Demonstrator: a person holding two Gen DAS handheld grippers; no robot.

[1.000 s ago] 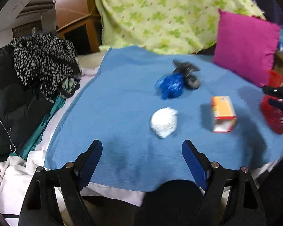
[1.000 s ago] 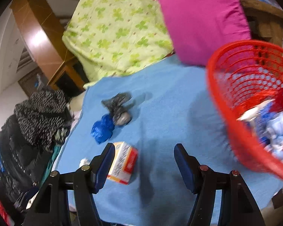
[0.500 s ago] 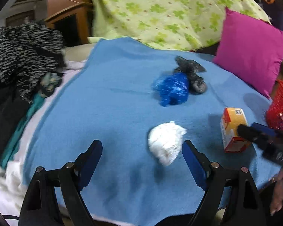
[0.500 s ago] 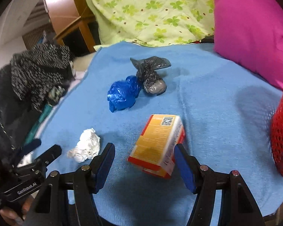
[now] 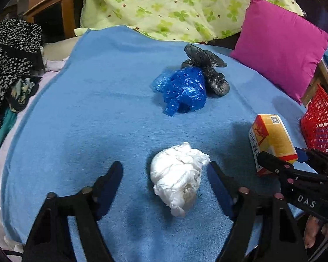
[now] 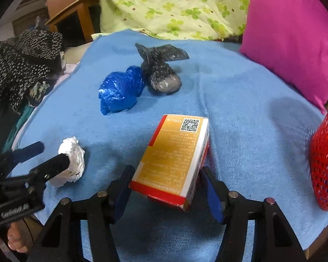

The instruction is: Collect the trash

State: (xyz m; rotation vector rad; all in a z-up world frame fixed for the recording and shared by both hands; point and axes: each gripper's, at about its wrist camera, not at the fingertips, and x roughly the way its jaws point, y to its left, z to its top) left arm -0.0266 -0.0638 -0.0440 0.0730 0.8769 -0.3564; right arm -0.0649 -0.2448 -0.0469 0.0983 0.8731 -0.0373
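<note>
Left wrist view: my left gripper (image 5: 165, 175) stands wide open over the blue blanket (image 5: 87, 113), its two fingers flanking the white crumpled wad (image 5: 178, 174); the right-hand finger lies just beside the wad at its 3 o'clock, the left-hand finger is well apart at its 9 o'clock, and I hold nothing. At 12 o'clock from the wad lies the blue plastic bag (image 5: 182, 90), touching the black plastic bag (image 5: 210, 72) at its 1 o'clock. The orange carton (image 5: 272, 137) sits at 3 o'clock from the wad, with my right gripper (image 5: 280, 159) reaching onto it from the lower right.

Right wrist view: my right gripper (image 6: 165, 184) is open, its fingers bracketing the near end of the orange carton (image 6: 175, 152); whether the pads actually touch the carton I cannot tell, and the carton rests on the blanket. The white wad (image 6: 73, 159) lies at the carton's 9 o'clock between the fingers of my left gripper (image 6: 48, 156).

Container: the red mesh basket (image 6: 325, 163) stands at the carton's 3 o'clock, at the blanket's right edge; a little white and blue shows through its mesh, but its contents cannot be made out. In the left wrist view the basket (image 5: 319, 122) appears at 2 o'clock, below the magenta pillow (image 5: 280, 43).
</note>
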